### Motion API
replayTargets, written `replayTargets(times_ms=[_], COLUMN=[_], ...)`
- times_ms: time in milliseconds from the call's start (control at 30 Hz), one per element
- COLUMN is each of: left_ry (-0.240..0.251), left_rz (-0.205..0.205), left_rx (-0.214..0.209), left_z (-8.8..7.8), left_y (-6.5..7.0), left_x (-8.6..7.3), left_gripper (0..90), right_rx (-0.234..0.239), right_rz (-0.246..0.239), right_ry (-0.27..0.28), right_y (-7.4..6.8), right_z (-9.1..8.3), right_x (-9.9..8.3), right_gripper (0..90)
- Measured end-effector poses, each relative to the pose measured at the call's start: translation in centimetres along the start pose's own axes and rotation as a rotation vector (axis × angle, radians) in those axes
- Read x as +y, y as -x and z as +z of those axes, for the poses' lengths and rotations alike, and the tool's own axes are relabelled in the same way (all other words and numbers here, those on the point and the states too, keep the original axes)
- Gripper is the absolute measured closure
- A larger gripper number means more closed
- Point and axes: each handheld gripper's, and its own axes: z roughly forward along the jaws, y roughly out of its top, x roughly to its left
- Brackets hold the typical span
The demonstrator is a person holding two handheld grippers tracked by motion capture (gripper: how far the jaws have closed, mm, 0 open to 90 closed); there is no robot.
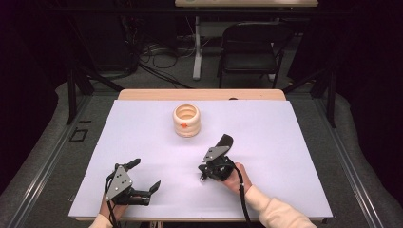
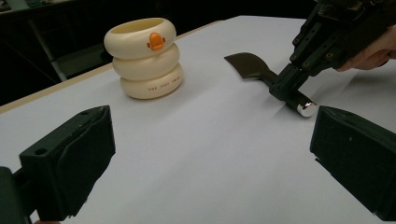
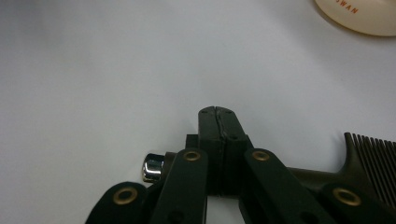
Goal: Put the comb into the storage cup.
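A dark comb (image 1: 224, 141) with a silver end cap (image 2: 306, 108) lies low over the white table sheet (image 1: 294, 142), right of centre. My right gripper (image 1: 205, 174) is shut on the comb's handle near the cap; in the right gripper view its jaws (image 3: 217, 114) meet tightly, with the comb teeth (image 3: 371, 156) off to the right. In the left gripper view that gripper (image 2: 285, 88) clamps the handle while the comb head (image 2: 247, 65) rests on the sheet. My left gripper (image 1: 145, 174) stands open at the front left, holding nothing. A cream ringed cup (image 1: 186, 121) with an orange duck bill (image 2: 156, 41) stands at the back centre.
The sheet covers a wooden table whose far edge (image 1: 199, 94) shows behind the cup. A black folding chair (image 1: 252, 47), a white post (image 1: 196, 47) and floor cables (image 1: 157, 54) lie beyond it. Dark frame rails run along both sides.
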Motion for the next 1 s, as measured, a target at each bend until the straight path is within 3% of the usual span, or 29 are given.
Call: replayTargets(times_ms=[1000], left_ry=[0.002], left_rz=[0.005], left_rx=[0.006], left_z=[-0.2], left_y=[0.0], left_x=[0.1], left_gripper=[0.0], right_rx=[0.028], right_rz=[0.011], right_ry=[-0.070], right_y=[-0.1], right_z=[-1.7], right_x=[-0.9], right_gripper=[90.0])
